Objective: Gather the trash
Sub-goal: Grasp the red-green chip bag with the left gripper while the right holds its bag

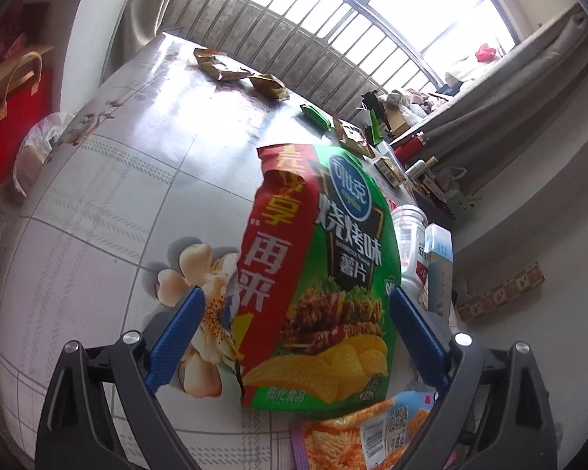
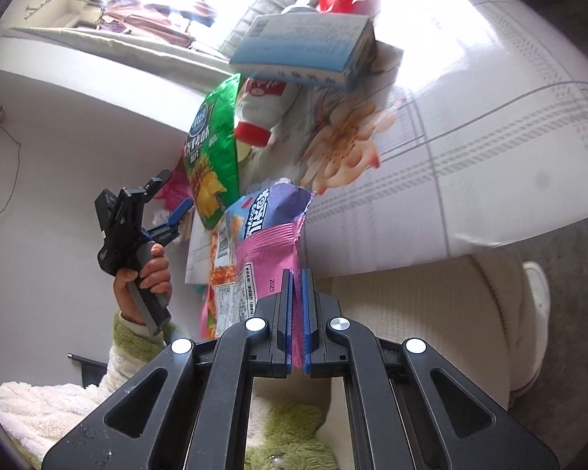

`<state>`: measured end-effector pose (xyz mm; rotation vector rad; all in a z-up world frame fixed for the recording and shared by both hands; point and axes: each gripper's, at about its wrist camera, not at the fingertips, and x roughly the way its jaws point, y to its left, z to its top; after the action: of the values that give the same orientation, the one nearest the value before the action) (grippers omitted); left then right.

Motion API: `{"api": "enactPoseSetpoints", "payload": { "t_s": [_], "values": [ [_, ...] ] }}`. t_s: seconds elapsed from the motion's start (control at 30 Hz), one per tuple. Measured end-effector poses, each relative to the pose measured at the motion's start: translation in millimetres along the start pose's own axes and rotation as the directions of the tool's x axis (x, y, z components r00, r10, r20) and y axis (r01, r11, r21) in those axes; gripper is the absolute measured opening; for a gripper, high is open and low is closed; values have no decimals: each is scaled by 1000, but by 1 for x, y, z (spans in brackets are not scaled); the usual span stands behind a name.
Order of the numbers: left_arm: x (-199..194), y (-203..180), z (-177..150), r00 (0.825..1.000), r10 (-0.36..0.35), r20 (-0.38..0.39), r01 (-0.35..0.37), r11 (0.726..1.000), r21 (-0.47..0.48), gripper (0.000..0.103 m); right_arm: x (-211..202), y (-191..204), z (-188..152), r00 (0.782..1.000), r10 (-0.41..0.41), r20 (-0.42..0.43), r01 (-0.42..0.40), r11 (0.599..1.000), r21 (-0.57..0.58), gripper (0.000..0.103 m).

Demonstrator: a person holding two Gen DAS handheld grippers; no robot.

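A tall green and red crisp bag (image 1: 325,274) stands on the flower-print table (image 1: 98,203). My left gripper (image 1: 297,293) is open around its lower half, with a blue finger (image 1: 180,333) on each side; the left finger stands clear of the bag. In the right wrist view the same crisp bag (image 2: 211,149) leans at the table's edge, and a hand (image 2: 149,274) holds the left gripper (image 2: 178,217) beside it. My right gripper (image 2: 297,274) is shut on the edge of a pink and purple snack wrapper (image 2: 266,250), whose orange printed side (image 1: 356,431) shows in the left wrist view.
Brown wrappers (image 1: 223,66) and a green wrapper (image 1: 315,115) lie at the table's far side. A clear jar (image 1: 409,235) and a blue-white carton (image 1: 439,258) stand right of the crisp bag. A red gift bag (image 1: 15,117) and plastic bag (image 1: 39,141) sit on the floor.
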<state>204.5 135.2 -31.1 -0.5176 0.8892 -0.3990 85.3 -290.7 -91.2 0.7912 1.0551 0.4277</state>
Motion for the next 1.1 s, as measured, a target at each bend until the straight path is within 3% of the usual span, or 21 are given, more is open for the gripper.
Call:
{"api": "enactPoseSetpoints", "payload": {
  "t_s": [0.13, 0.27, 0.43, 0.8, 1.1],
  "values": [
    [13, 20, 18, 999, -32, -22, 30, 994, -103, 89, -12, -7, 1, 1000, -7, 10, 7, 1000, 4, 3],
    [25, 29, 27, 997, -57, -57, 49, 991, -124, 88, -10, -6, -1, 1000, -16, 6, 16, 1000, 5, 3],
    [34, 26, 23, 987, -122, -107, 107, 985, -135, 74, -1, 0, 1, 1000, -26, 8, 26, 1000, 13, 3],
    [21, 26, 14, 975, -205, -88, 190, 970, -150, 42, 11, 10, 6, 999, -11, 34, 9, 999, 42, 3],
    [0, 21, 12, 961, -273, -49, 263, 953, -148, 19, 4, 11, 8, 995, 64, 82, -70, 995, 65, 2]
  ]
}}
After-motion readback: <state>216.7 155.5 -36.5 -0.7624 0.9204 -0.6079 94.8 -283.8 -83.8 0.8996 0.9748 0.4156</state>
